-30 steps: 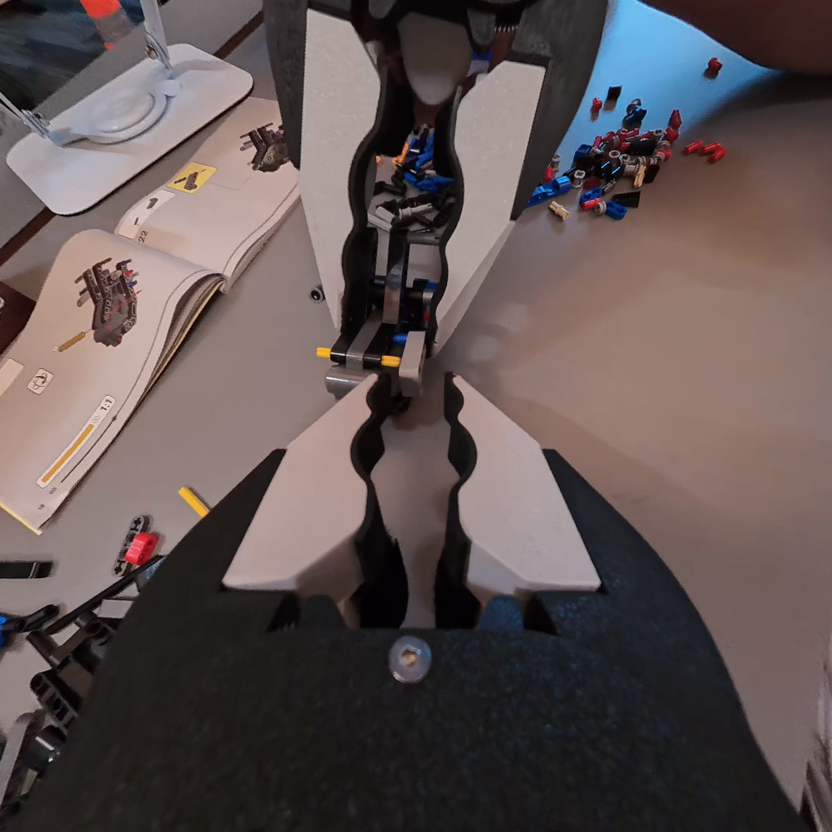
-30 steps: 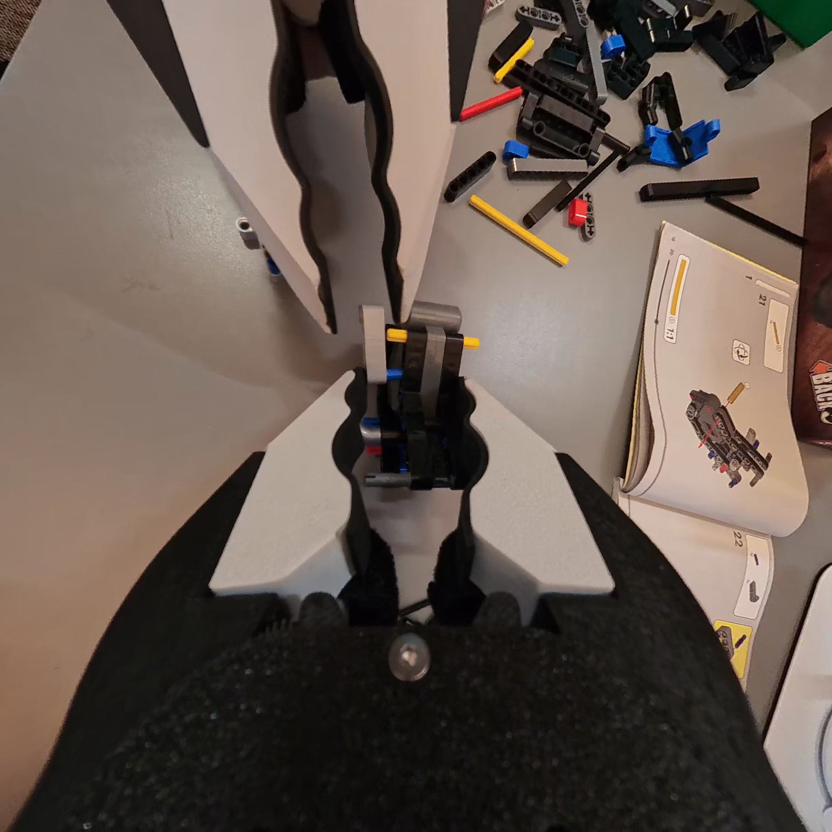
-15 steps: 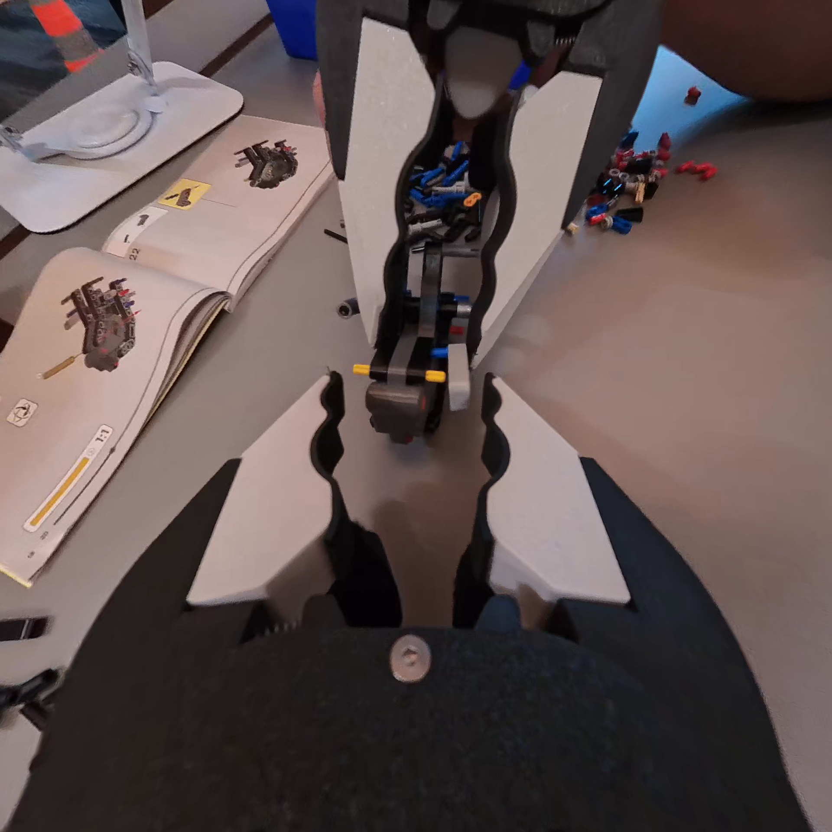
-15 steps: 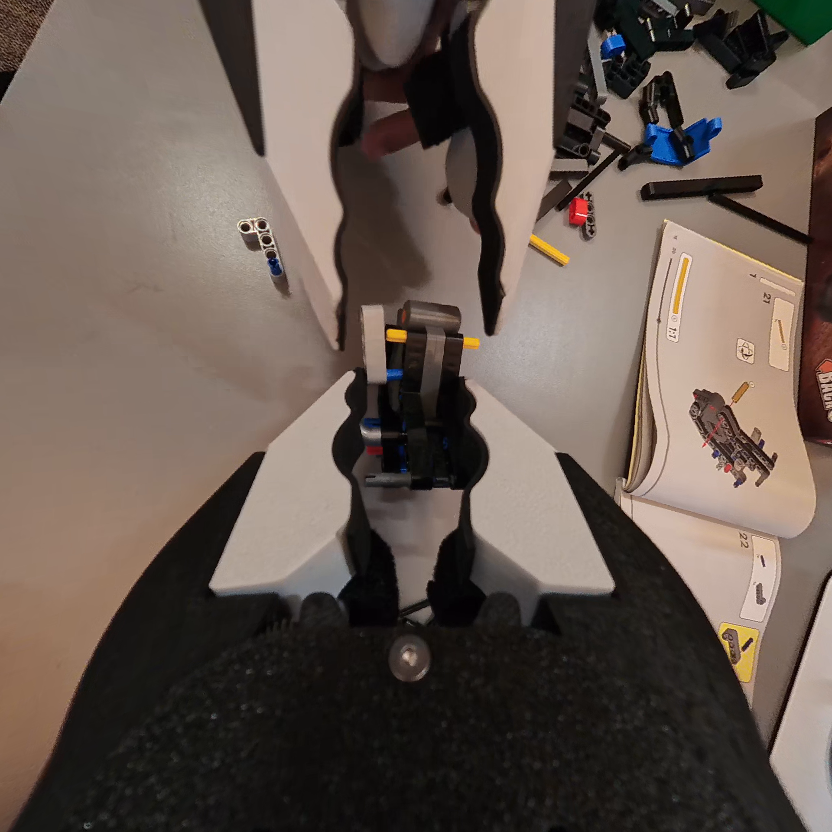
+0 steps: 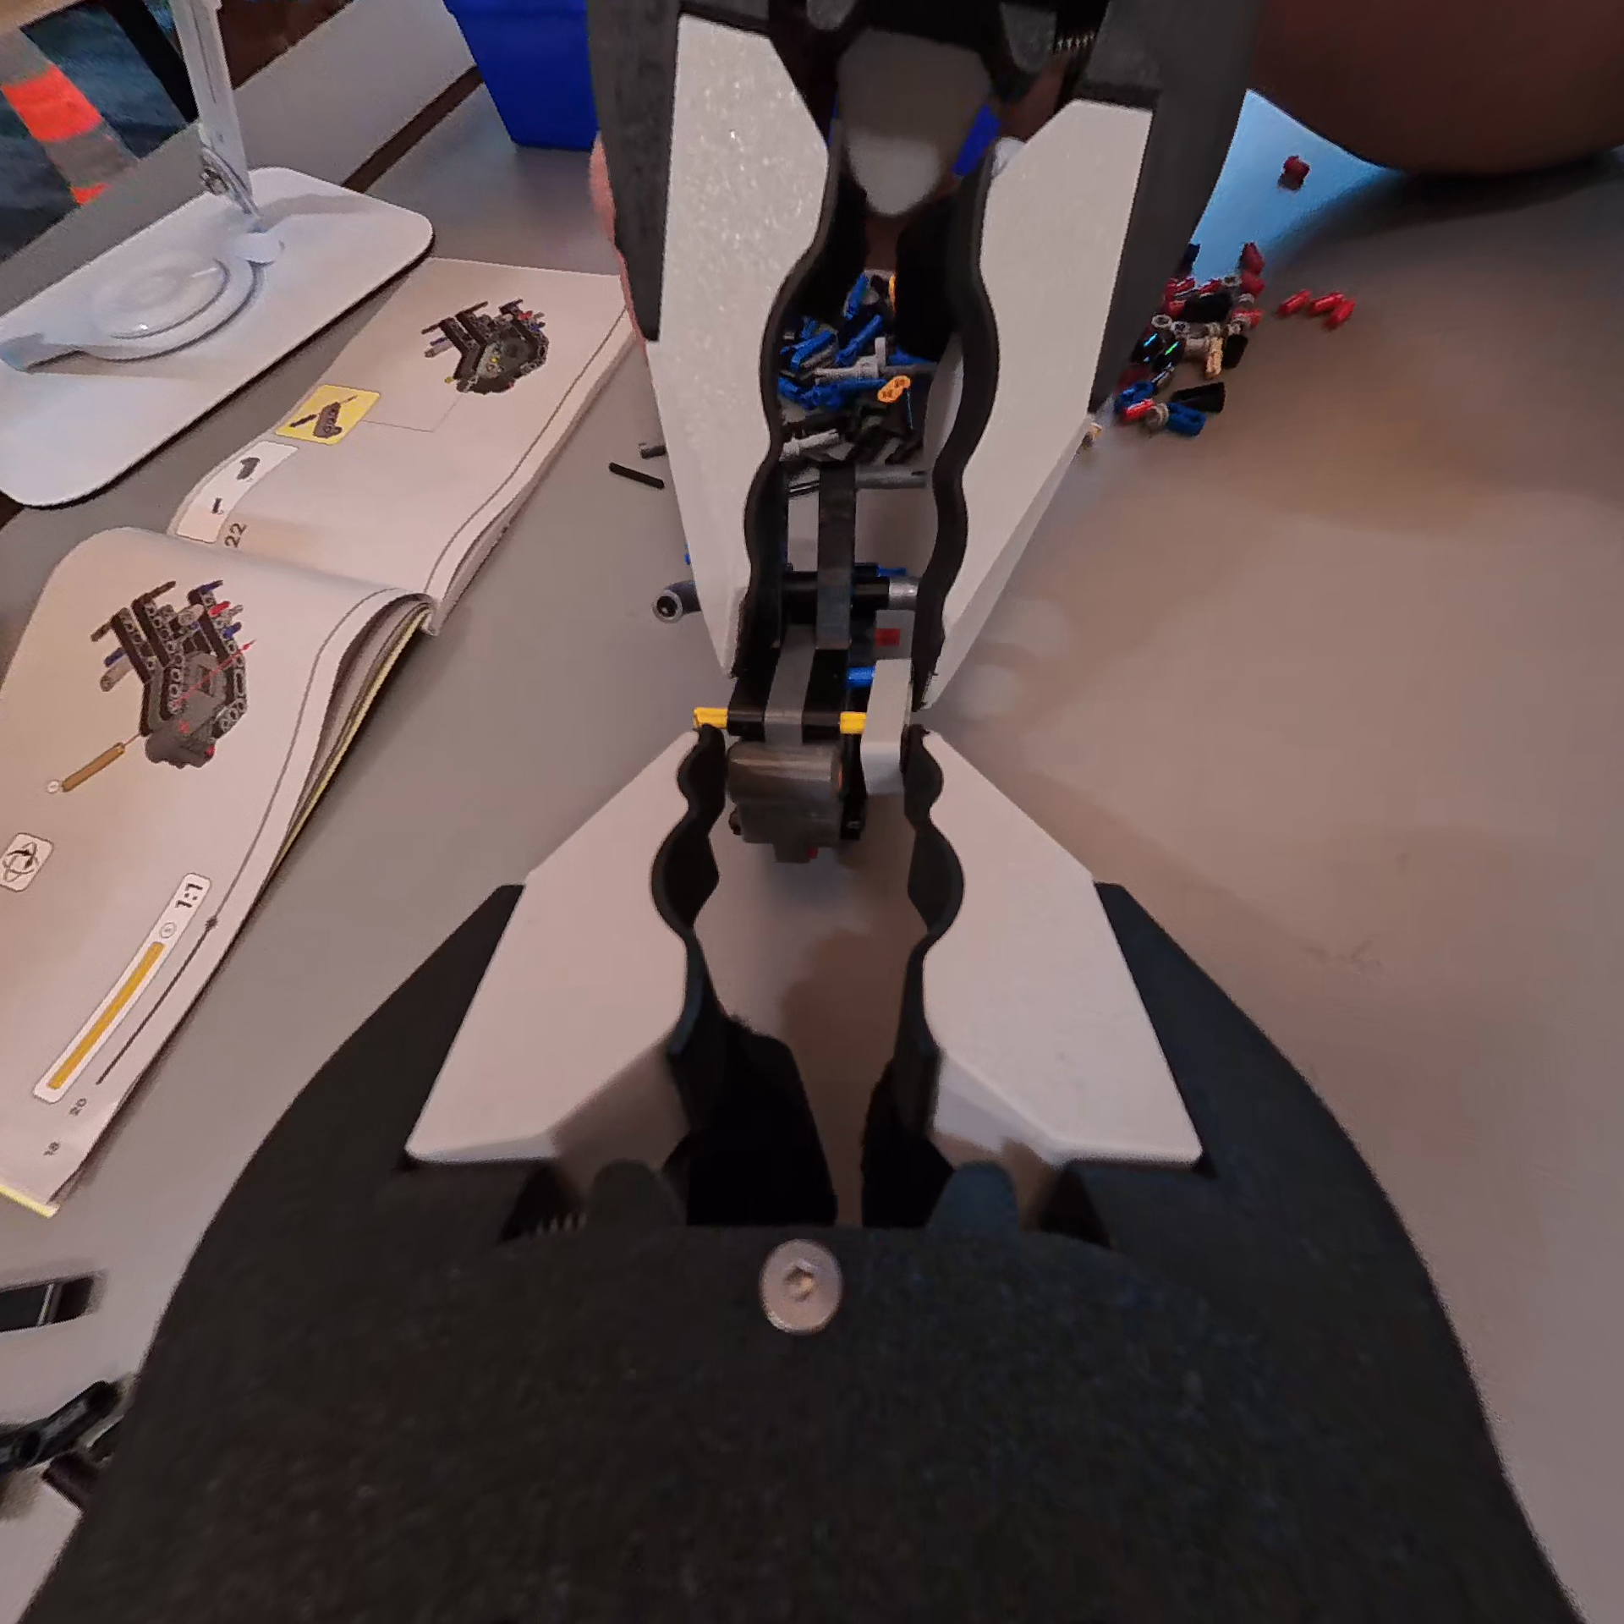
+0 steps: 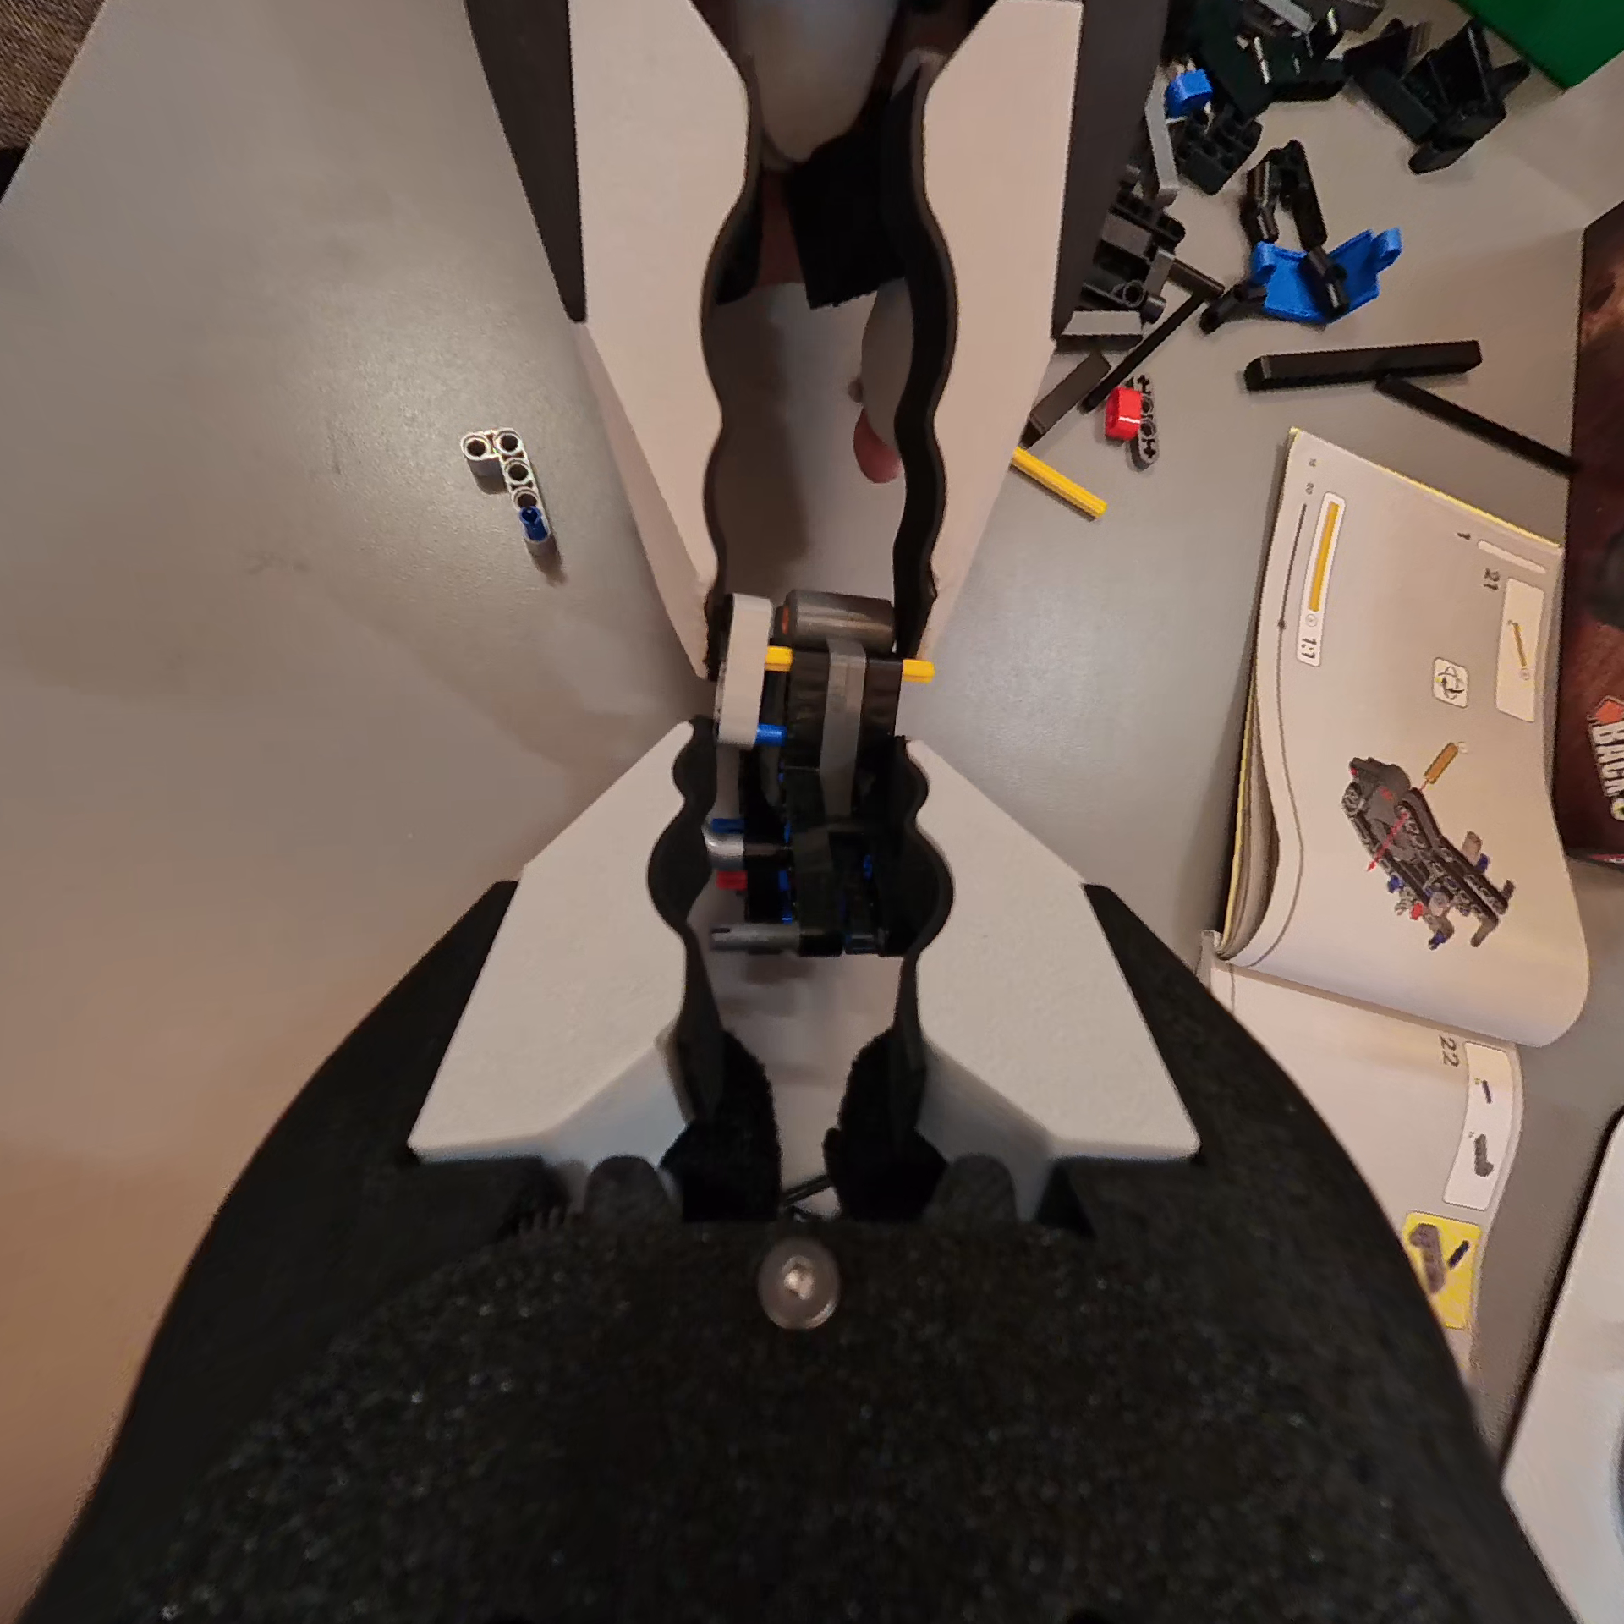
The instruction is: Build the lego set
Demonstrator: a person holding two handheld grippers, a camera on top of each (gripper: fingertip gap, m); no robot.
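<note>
Right gripper clamped on the lego assembly; left gripper spread, tips flanking its far end. Printed instruction booklet open at three o'clock on the table.

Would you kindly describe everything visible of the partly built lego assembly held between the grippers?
The lego assembly is a compact plastic stack of black and grey beams, with a yellow axle crosswise, blue pins, a red detail and a light grey rounded piece. The right gripper clamps it above the table; its dark grey end sits between the open left gripper's fingertips.
</note>
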